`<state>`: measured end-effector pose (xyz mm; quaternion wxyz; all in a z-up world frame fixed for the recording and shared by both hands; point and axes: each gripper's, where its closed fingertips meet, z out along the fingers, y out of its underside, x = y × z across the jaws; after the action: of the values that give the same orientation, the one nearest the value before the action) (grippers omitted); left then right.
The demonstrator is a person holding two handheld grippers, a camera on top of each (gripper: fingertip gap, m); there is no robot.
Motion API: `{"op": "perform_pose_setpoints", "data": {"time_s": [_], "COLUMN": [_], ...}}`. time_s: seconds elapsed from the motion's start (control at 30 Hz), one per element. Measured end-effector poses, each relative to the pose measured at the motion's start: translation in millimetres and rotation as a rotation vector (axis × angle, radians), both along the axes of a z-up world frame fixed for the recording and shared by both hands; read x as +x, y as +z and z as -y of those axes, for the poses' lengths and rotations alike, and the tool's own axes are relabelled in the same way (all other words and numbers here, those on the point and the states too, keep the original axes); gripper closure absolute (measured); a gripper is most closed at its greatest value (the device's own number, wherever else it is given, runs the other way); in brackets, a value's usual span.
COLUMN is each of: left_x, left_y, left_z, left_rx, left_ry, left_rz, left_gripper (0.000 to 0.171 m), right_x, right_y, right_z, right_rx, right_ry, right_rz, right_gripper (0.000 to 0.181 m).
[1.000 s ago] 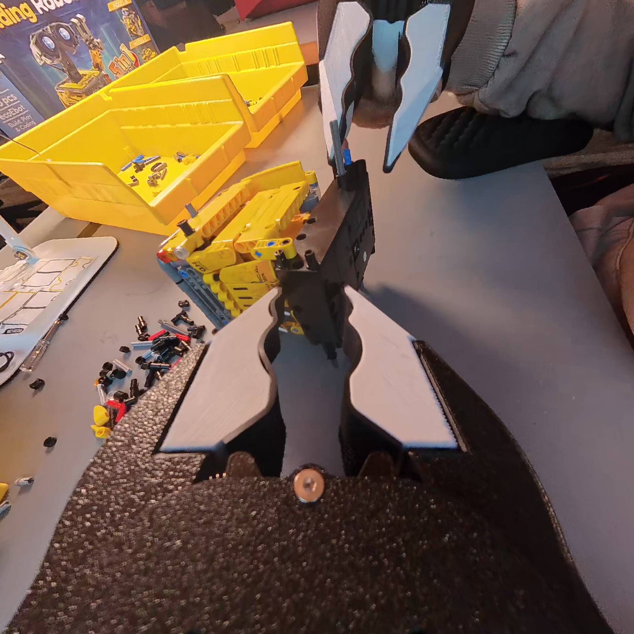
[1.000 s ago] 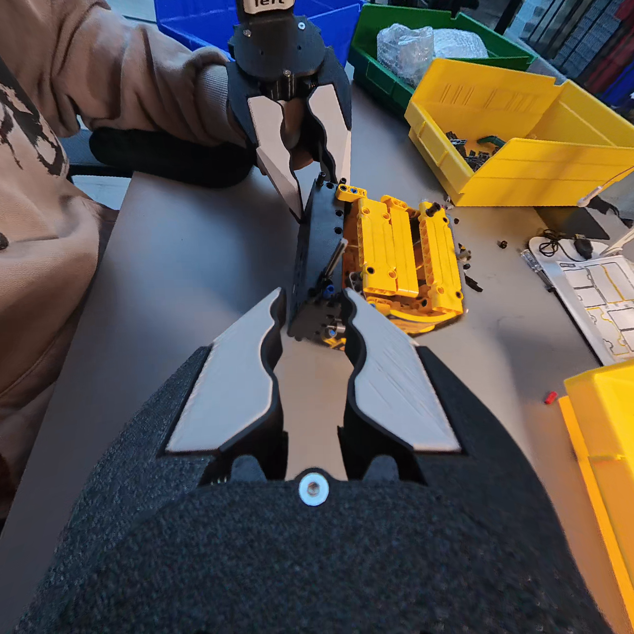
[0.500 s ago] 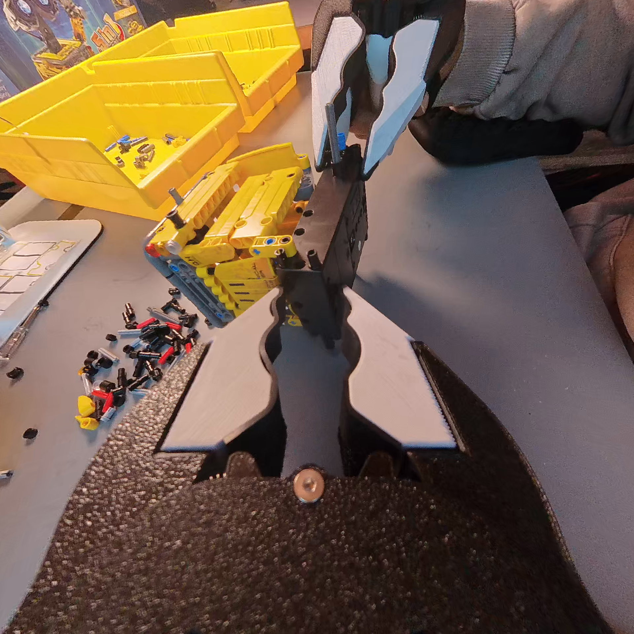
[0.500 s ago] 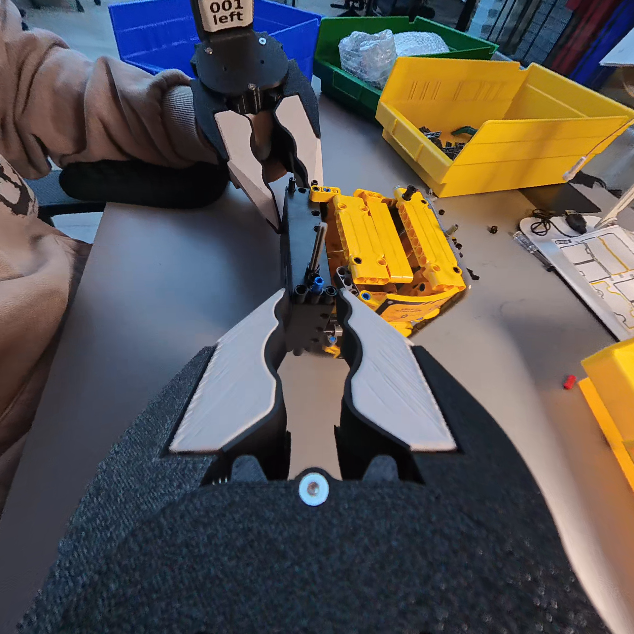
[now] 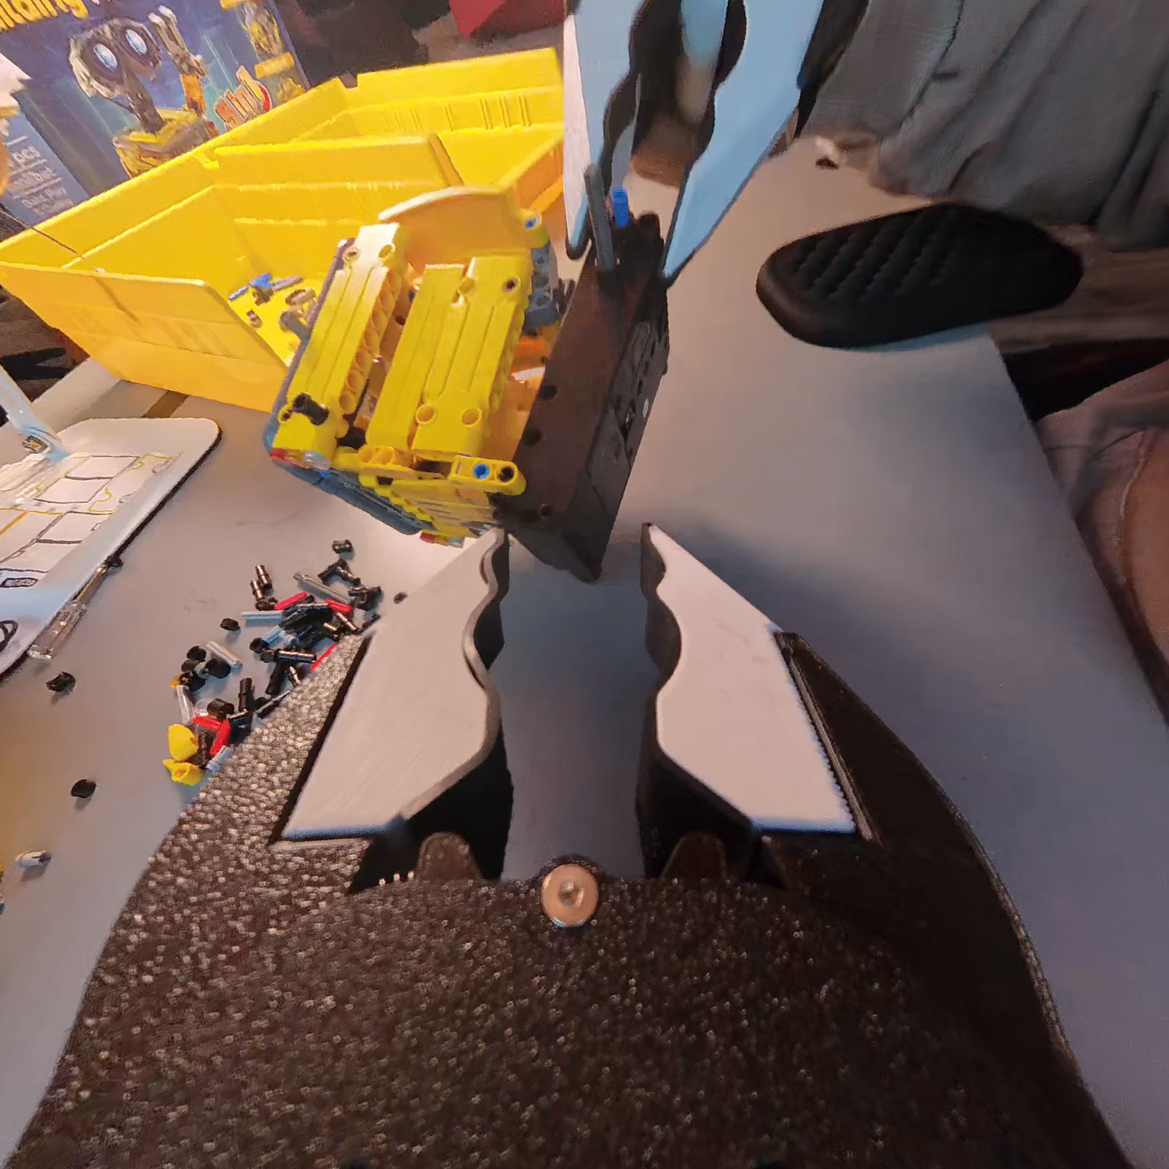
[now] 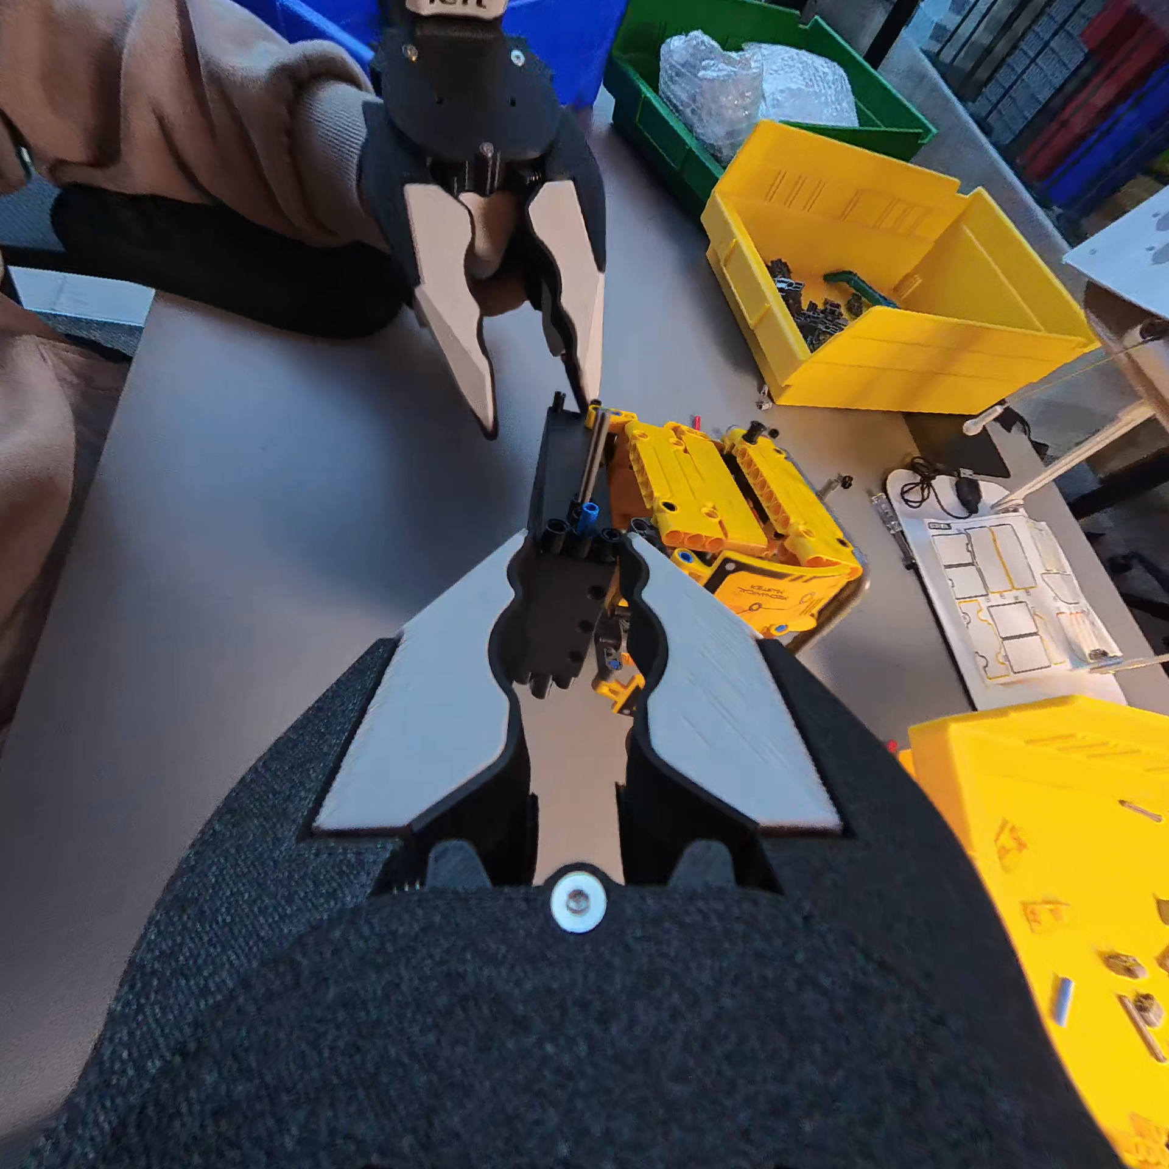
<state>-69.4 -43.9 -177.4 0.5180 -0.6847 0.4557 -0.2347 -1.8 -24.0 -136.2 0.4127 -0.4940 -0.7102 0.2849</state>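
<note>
A yellow building-brick model with a black block on its side stands tilted on the grey table. My left gripper is open and empty, its tips just short of the block's near end. My right gripper comes in from the far side and is clamped on the block's other end. In the right wrist view, my right gripper is shut on the black block, with the yellow model to its right. The left gripper hovers open at the block's far end.
Yellow bins and a printed box stand at back left. Loose small parts and a printed sheet lie left. The right wrist view shows a yellow bin, green bin and a near yellow bin. A chair armrest is near the table edge. Left tips to right tips: about 9 centimetres.
My left gripper has let go of the black block and drawn back from it. The right gripper keeps its hold, and the model has tipped up more.
</note>
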Motion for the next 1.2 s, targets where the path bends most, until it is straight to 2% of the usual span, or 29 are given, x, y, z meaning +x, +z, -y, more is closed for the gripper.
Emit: {"op": "perform_pose_setpoints", "data": {"time_s": [0.13,0.27,0.37,0.77,0.9,1.03,1.2], "left_x": [-8,1,2,22,22,20,20], "left_y": [16,2,-10,-20,-32,-38,-38], "left_z": [-4,-6,-10,0,-1,0,1], "left_rx": [0.048,0.085,0.071,0.037,0.014,-0.026,-0.059], "left_ry": [0.032,0.047,0.079,0.004,0.01,0.006,-0.001], "left_rz": [0.076,-0.028,-0.098,-0.106,-0.161,-0.175,-0.153], "left_gripper": [0.13,0.129,0.136,0.135,0.146,0.146,0.146], "right_x": [-2,-9,-20,-51,-61,-65,-46], "right_y": [3,4,8,-2,-15,-17,10], "right_z": [1,6,12,28,35,35,23], "right_rx": [0.065,0.133,0.154,0.168,0.206,0.241,0.133], "right_ry": [0.004,0.02,0.037,0.099,0.131,0.124,0.061], "right_rz": [0.061,0.152,0.169,0.179,0.203,0.143,-0.017], "right_gripper": [0.158,0.158,0.158,0.159,0.159,0.155,0.133]}}
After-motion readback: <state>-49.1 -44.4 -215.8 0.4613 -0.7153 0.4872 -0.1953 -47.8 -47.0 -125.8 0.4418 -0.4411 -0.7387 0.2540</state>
